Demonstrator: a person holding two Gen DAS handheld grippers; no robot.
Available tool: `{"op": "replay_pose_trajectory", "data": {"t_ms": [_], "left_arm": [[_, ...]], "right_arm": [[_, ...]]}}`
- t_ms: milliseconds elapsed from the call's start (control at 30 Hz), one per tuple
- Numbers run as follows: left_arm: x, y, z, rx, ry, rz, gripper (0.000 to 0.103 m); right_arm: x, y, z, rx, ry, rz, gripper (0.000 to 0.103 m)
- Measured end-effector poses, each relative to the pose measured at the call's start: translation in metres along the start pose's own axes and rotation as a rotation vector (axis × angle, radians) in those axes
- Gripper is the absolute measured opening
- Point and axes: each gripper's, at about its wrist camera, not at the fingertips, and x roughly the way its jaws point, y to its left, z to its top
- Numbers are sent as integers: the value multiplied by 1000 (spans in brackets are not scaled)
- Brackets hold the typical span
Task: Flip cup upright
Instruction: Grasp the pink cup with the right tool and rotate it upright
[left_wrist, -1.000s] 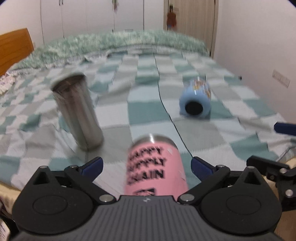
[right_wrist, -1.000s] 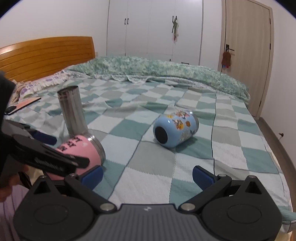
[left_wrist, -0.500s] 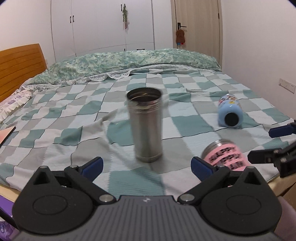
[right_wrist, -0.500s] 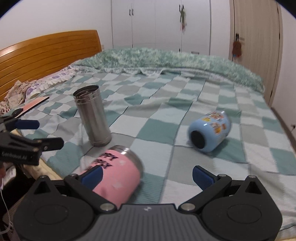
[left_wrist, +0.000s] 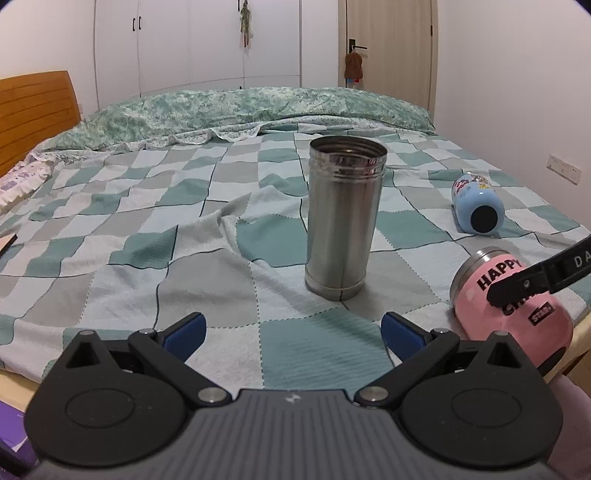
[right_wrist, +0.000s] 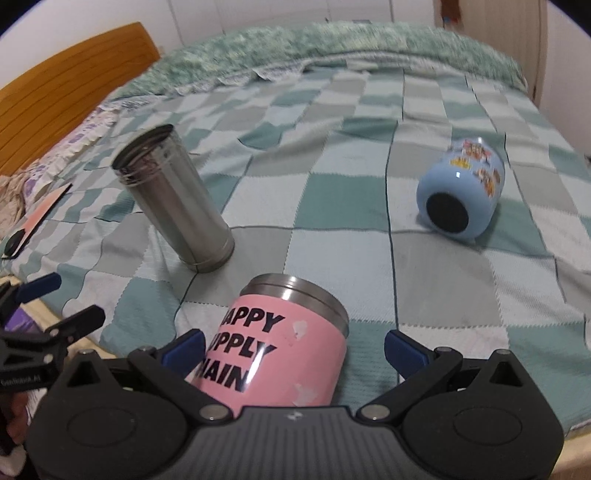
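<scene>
While the pink cup (right_wrist: 284, 341) lies on its side near the front edge of the bed, the right gripper (right_wrist: 293, 349) sits around it with its blue-tipped fingers (right_wrist: 404, 352) spread wide — one tip close against the cup's left flank, the other well clear on the right. Whether that left tip actually touches the cup I cannot tell. The cup's steel rim points away from the camera, toward the middle of the checkered blanket (right_wrist: 332, 192), and black lettering runs across its pink wall.

From the left wrist view the same pink cup (left_wrist: 509, 299) shows at the right edge, lying tilted on the blanket (left_wrist: 147, 236), with a black finger of the right gripper (left_wrist: 532, 277) crossing in front of it. The left gripper (left_wrist: 293, 334) is open wide too, holding nothing, its tips apart over bare blanket and pointed toward the steel tumbler (left_wrist: 343, 221), which stands upright with its open mouth up. In the right wrist view that steel tumbler (right_wrist: 173, 199) stands just left of and behind the pink cup.

Farther right, well apart from both, a blue cup (right_wrist: 461, 197) with cartoon stickers lies on its side — its dark end faces the camera.
</scene>
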Motion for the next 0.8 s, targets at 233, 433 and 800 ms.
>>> {"op": "replay_pose_trajectory", "data": {"t_ms": [233, 433, 800], "left_arm": [[9, 5, -3, 20, 2, -29, 103], [12, 7, -6, 31, -1, -57, 103], [10, 6, -9, 27, -4, -61, 103]], "right_arm": [[20, 1, 5, 61, 78, 11, 103], [33, -6, 7, 129, 120, 45, 95], [37, -6, 3, 146, 125, 99, 89]]}}
